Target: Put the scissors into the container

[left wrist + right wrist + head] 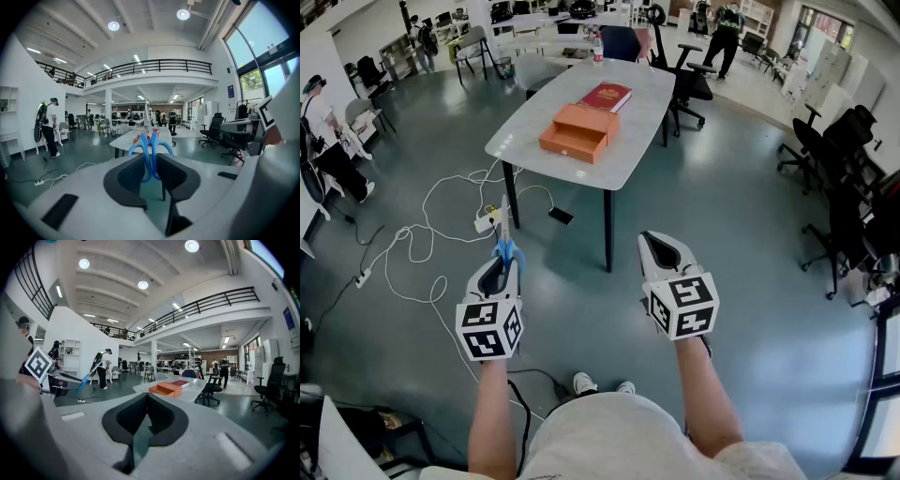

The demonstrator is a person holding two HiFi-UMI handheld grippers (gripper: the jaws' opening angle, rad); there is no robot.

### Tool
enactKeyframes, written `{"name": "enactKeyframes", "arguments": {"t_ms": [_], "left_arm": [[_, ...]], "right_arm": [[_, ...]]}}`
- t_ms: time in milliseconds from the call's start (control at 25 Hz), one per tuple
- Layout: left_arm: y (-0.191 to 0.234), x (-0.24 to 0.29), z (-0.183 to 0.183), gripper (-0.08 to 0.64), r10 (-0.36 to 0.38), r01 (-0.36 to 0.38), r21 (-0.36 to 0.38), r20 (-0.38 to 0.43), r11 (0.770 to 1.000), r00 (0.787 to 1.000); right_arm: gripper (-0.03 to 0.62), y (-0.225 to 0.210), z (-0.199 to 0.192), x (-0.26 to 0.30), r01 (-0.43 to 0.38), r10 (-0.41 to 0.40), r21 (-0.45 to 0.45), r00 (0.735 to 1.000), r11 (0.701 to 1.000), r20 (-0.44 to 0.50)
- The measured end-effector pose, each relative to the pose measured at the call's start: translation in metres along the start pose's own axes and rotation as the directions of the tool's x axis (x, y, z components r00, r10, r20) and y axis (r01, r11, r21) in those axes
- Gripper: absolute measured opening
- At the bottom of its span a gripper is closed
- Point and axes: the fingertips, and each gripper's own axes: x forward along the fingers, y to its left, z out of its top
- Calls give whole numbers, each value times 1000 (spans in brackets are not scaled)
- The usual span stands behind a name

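Left gripper view: left gripper (pixel 151 164) clamps the scissors (pixel 151 141) by their blue handles, blades ahead, probably light and stiff; right gripper (pixel 146 404) closed, empty.

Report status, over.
Left hand-held gripper clamped on scissors, blades up. Right hand-held gripper closed, empty. Container on table ahead, not reached. Cables on floor, left.

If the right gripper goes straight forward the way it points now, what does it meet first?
Probably the near edge of the table, about where the orange container sits. The way there looks free, though depth is unclear.
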Motion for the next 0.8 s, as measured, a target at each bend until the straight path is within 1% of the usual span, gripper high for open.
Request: {"name": "enactKeyframes", "arguments": {"t_ms": [200,440,800], "left_arm": [[9,9,1,77,-8,8,-3,-1,1000,1000],[24,21,3,77,-37,37,-1,2,999,999],[40,41,9,77,-68,68,1,2,998,998]], "right_arm": [[5,2,0,12,4,-4,7,1000,1000,-8],[5,11,4,25,24,-24,1,1000,1000,-8],[5,13,10,44,53,-53,-1,999,999,-10]]}}
